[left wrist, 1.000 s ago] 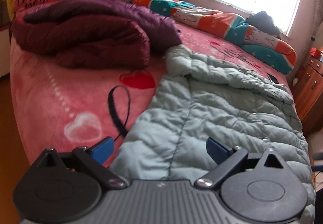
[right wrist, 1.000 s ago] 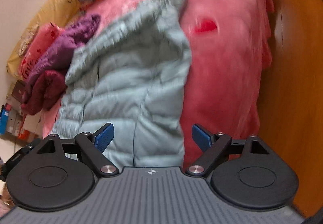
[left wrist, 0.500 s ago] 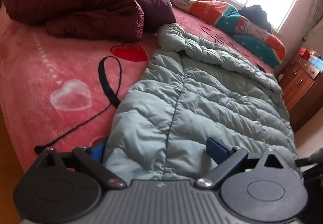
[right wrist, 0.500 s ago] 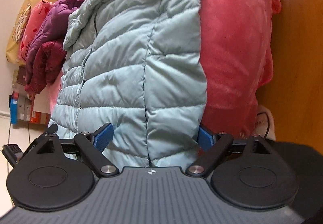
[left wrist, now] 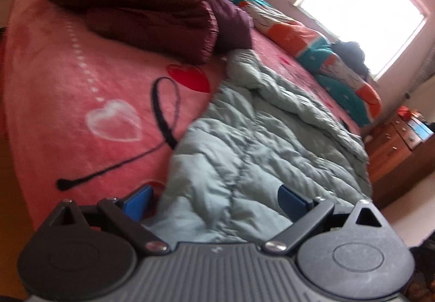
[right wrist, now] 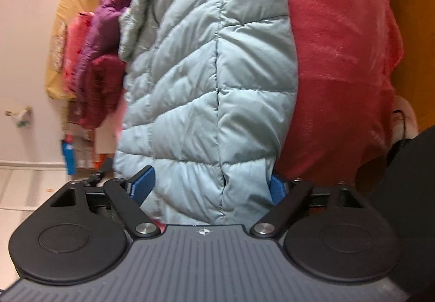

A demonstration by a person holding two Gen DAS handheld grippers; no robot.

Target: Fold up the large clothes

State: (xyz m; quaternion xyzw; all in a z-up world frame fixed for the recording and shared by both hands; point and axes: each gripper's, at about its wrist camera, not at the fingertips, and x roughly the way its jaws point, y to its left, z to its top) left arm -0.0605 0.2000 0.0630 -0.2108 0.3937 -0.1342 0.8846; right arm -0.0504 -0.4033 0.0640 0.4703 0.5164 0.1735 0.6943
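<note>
You see a pale green puffer jacket, quilted cloth with a slight sheen, creased. Under it the pink blanket is fuzzy matt fleece. Your maroon quilt looks smooth, faintly glossy cloth. Left gripper and right gripper: matt black plastic, ribbed grey housing, shiny metal screws, blue pads. The dresser is glossy brown wood.
</note>
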